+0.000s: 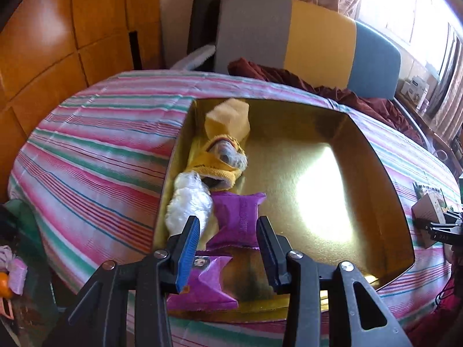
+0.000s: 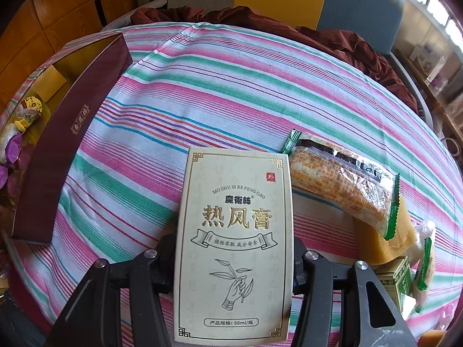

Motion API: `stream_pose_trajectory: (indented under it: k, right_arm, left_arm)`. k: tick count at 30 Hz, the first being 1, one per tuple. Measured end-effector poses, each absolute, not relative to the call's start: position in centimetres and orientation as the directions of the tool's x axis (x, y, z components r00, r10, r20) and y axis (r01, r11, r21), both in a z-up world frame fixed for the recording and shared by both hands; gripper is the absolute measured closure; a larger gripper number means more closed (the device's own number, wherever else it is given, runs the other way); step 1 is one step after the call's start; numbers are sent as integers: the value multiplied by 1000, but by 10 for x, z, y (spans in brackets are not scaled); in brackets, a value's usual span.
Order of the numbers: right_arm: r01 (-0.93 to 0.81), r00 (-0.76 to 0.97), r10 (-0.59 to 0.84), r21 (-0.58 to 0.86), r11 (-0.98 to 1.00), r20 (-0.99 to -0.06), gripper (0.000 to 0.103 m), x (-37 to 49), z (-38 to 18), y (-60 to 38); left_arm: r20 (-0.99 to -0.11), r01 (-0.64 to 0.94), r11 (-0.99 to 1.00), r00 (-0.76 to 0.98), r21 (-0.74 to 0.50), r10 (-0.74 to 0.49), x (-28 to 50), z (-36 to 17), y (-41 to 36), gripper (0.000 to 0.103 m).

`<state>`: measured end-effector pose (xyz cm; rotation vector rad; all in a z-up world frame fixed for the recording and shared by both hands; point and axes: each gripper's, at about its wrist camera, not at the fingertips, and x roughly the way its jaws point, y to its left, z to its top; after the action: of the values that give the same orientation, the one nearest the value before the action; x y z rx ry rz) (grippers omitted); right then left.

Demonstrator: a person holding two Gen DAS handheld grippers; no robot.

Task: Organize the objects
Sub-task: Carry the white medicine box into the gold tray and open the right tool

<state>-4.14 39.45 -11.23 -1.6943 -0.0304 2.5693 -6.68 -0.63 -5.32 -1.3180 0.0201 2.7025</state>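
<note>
While the left gripper [image 1: 228,231] hangs with jaws apart and empty over the shiny purple packets [image 1: 237,219] in the gold-lined maroon box [image 2: 58,150], carry the cream printed carton [image 2: 234,245], clamped in the right gripper [image 2: 234,263], level across the striped surface [image 2: 231,86] into the bare gold floor.
</note>
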Motion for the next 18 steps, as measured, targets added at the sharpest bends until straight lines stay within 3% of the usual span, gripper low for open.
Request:
stream_pose_trajectory:
  k: [18]
  right_arm:
    - [-125,-392,44,5,-992,-919,51,-47,-98,389]
  left_arm:
    - [-713,-152,-988,-688,-37,132,-39,-33,-2,62]
